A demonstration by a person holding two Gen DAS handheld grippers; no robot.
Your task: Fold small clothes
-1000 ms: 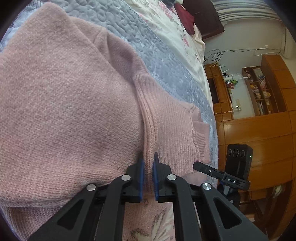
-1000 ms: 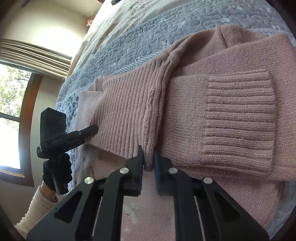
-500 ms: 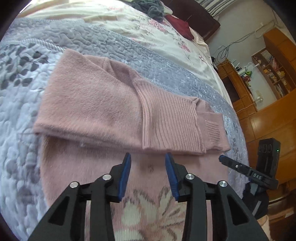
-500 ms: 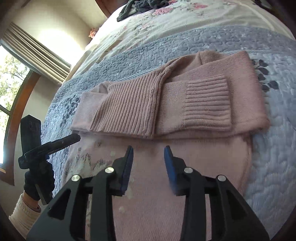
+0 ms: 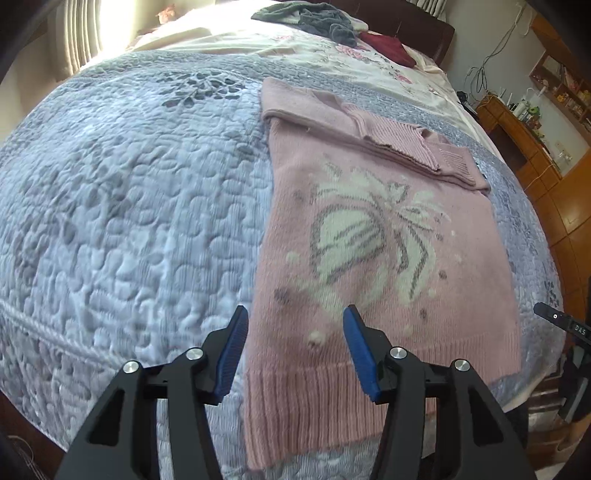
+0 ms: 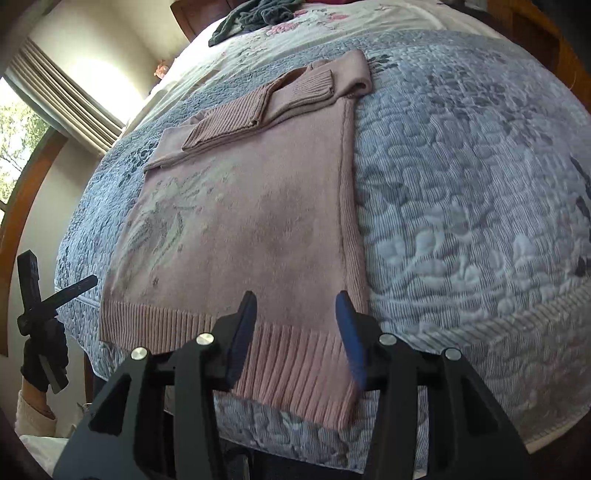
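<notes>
1. Both tongs stand spread with nothing between the pads: the left gripper is above the near left hem corner, the right gripper above the near right hem corner.
2. Beneath them the pink knitted sweater with a white and grey motif lies flat on the pale blue quilted bedspread, its ribbed sleeves folded across the far end.
3. Farther off, a dark grey heap of clothes rests near the headboard, beside a dark red cloth.
</notes>
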